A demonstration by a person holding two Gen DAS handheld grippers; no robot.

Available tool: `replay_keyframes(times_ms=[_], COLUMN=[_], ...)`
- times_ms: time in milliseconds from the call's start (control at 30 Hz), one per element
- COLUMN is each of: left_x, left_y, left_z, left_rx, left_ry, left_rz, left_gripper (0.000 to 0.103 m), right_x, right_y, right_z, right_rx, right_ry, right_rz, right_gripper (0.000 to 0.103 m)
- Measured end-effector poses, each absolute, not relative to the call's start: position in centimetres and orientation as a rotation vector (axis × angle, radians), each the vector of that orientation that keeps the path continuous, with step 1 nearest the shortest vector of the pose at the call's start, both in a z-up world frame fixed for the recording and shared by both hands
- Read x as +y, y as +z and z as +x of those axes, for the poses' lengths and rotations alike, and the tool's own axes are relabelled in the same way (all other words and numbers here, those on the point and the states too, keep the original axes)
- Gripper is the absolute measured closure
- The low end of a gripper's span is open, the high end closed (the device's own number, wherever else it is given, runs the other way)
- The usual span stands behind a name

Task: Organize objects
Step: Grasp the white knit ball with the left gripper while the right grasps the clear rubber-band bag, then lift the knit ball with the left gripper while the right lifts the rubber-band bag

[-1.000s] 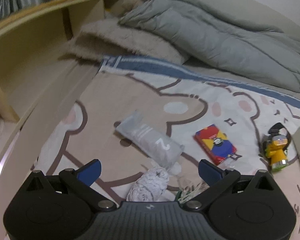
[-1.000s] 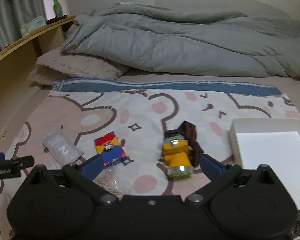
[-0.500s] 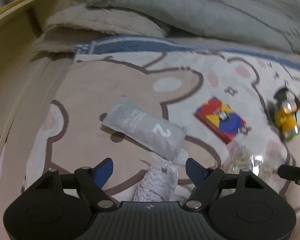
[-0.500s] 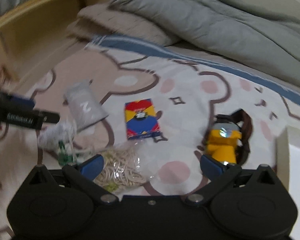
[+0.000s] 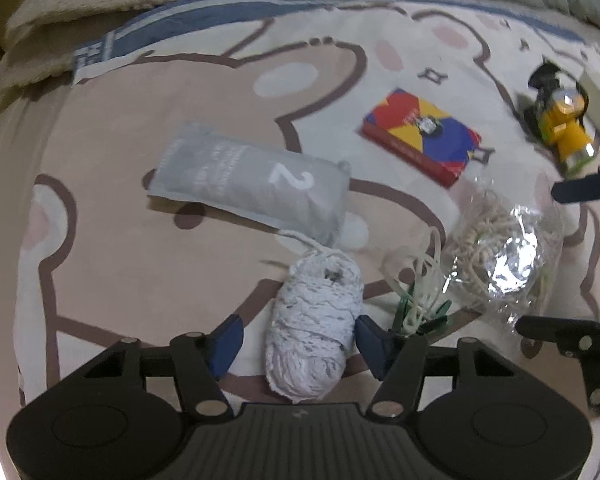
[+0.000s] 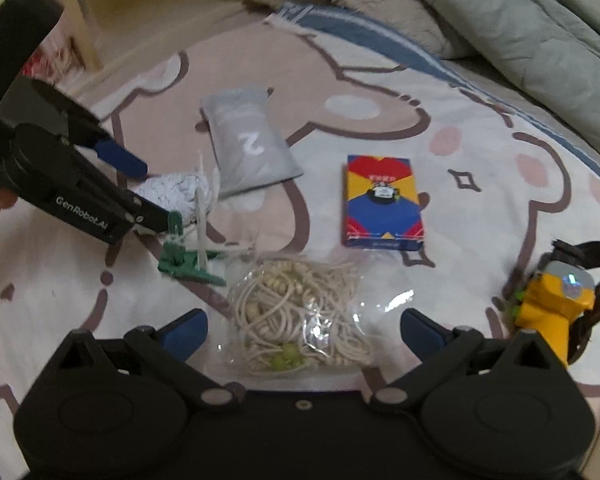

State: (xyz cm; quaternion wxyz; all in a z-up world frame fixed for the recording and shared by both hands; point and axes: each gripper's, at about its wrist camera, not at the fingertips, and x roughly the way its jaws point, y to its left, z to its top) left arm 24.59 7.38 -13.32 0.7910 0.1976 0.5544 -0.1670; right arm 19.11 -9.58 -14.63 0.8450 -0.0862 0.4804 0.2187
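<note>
A white ball of yarn lies on the bear-print blanket between the fingers of my left gripper, which is open around it. A clear bag of cream cord lies between the fingers of my right gripper, which is open. A green clip with white cord lies between the yarn and the bag. A grey pouch marked 2, a red-blue-yellow card box and a yellow headlamp lie further out.
A grey duvet and a beige pillow lie at the far end of the bed. A wooden shelf runs along the left side. A white box edge shows at the far right in the left wrist view.
Both grippers have moved down and forward toward the blanket. The left one now straddles the yarn ball, with narrower jaws; the right one swung left from the headlamp to straddle the cord bag.
</note>
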Motion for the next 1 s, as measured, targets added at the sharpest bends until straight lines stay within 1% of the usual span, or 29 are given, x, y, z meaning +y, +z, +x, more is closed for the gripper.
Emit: replay_keyframes(times_ms=[100, 233, 267, 300, 333, 367, 433, 533, 733, 1000], left_x=[6.4, 6.0, 6.1, 6.2, 6.4, 6.5, 6.9, 7.5, 8.0, 7.6], left_y=[-14.2, -14.3, -14.3, -14.2, -14.2, -14.1, -13.7, -12.8, -9.8, -5.9], left_z=[24.4, 24.2, 24.2, 24.2, 24.2, 24.3, 24.2, 24.4, 23.8, 22.0], left_rx=[1.218, 1.217, 1.218, 1.217, 1.217, 1.214, 1.201, 1.175, 1.089, 0.977], left_ry=[-0.367, -0.356, -0.353, -0.35, -0.348, -0.341, -0.315, -0.292, -0.268, -0.238], left_rz=[0.477, 0.504, 0.498, 0.493, 0.487, 0.482, 0.47, 0.411, 0.322, 0.221], left_gripper=[0.056, 0.06, 0.06, 0.06, 0.06, 0.06, 0.061, 0.061, 0.061, 0.061], right_x=[-9.0, -8.4, -8.3, -8.3, -8.3, -8.2, -8.0, -8.3, -9.9, -12.9], right_y=[-15.1, -15.8, -16.0, -16.2, -16.3, -16.3, -16.1, -15.5, -13.7, -9.5], right_z=[19.2, 19.4, 19.4, 19.4, 19.4, 19.2, 18.9, 18.9, 18.6, 17.7], right_rx=[1.025, 1.044, 1.054, 1.066, 1.068, 1.061, 1.049, 1.052, 1.005, 0.921], right_ry=[0.457, 0.409, 0.403, 0.4, 0.4, 0.406, 0.421, 0.405, 0.344, 0.25], right_rz=[-0.212, -0.255, -0.258, -0.26, -0.265, -0.277, -0.298, -0.269, -0.225, -0.114], right_gripper=[0.0, 0.001, 0.007, 0.007, 0.01, 0.015, 0.022, 0.029, 0.03, 0.03])
